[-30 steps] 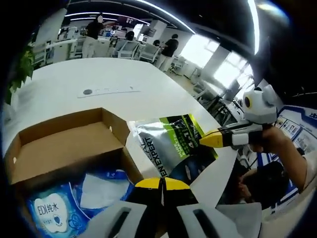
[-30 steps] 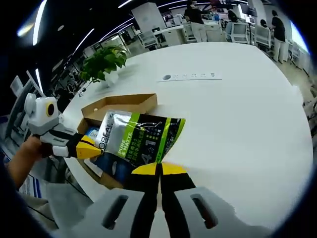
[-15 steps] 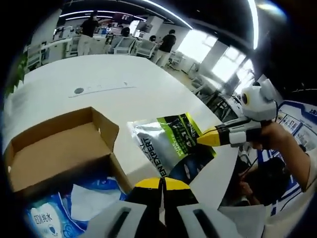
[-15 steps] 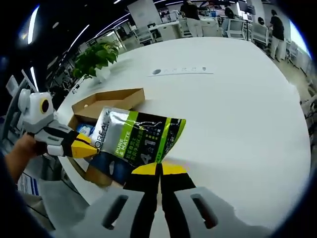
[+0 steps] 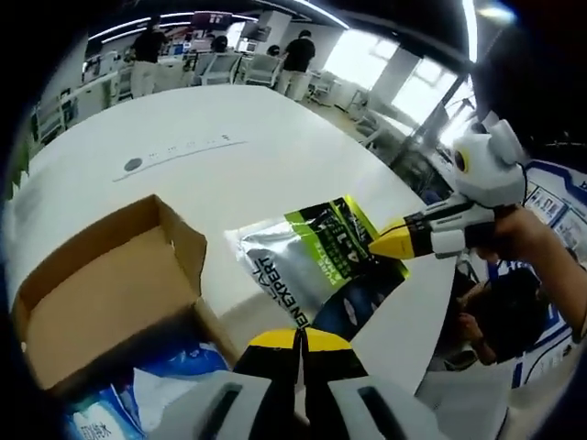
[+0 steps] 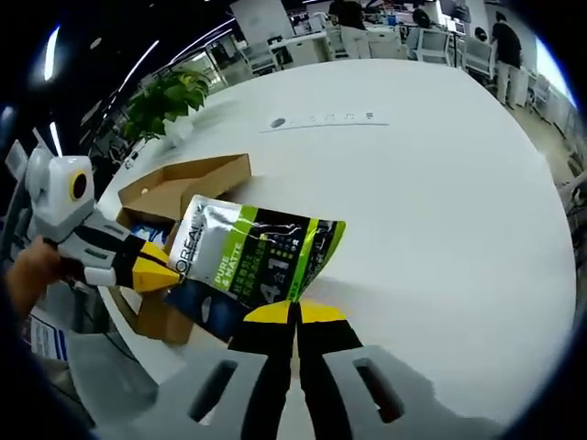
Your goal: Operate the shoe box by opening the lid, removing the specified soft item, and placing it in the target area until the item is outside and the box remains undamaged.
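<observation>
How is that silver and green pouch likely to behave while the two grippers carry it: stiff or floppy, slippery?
The pouch is probably floppy: held by the right gripper and left gripper, its surface creases and bows. Its glossy film looks slippery, so a light pinch might slide. It seems light for its size, since edge grips alone hold it above the white table.

Bright, even overhead strip lighting; windows [image 5: 394,78] overexposed (glare on the white surface [image 6: 431,183]); strong fisheye edge distortion.
</observation>
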`<state>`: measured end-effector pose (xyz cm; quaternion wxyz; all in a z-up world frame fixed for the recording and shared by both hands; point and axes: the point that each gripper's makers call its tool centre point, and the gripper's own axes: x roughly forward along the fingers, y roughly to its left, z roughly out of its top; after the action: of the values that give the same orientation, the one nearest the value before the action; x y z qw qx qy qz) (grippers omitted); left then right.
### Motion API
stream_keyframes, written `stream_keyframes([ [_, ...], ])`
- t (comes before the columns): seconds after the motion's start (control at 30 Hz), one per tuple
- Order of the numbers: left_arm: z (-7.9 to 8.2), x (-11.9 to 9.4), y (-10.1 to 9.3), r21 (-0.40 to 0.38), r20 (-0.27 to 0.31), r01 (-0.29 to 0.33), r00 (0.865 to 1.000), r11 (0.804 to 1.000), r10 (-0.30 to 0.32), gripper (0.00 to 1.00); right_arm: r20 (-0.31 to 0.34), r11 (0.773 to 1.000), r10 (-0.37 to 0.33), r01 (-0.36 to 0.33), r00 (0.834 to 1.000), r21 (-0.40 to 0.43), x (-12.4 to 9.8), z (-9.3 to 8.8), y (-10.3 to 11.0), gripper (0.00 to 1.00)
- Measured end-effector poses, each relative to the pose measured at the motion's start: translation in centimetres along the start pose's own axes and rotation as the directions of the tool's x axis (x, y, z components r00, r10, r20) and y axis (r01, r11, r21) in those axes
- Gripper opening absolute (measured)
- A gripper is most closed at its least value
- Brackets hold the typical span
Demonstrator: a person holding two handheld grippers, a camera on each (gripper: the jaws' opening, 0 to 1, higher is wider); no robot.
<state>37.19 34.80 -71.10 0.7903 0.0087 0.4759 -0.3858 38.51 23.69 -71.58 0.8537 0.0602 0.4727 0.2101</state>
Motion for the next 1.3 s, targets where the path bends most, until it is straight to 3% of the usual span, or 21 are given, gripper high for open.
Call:
stream_keyframes([
  [0.2, -0.4, 1.5, 0.5, 0.03, -0.072, -0.017, 0.997, 0.999, 0.019, 0.0, -0.001, 1.0, -0.007, 0.007, 1.0, -0.006, 0.4, 0.4, -0.5, 0.0],
  [0.53, -0.5, 3.3, 0.5, 0.174, -0.178, -0.047, 0.981, 0.984, 0.078, 0.0, 0.001, 0.999, -0.036, 0.036, 0.999, 0.006, 1.8, 0.4, -1.8, 0.0],
  [0.87, -1.1, 4.7, 1.1, 0.339, -0.272, -0.058, 0.949, 0.939, 0.157, 0.0, -0.008, 0.999, -0.039, 0.039, 0.999, 0.022, 3.5, -0.7, -2.8, 0.0],
  [1.3, -2.5, 6.2, 2.3, 0.438, -0.334, -0.055, 0.917, 0.897, 0.219, 0.01, 0.005, 0.999, -0.014, 0.013, 1.0, 0.031, 5.6, -1.6, -3.0, 0.0],
])
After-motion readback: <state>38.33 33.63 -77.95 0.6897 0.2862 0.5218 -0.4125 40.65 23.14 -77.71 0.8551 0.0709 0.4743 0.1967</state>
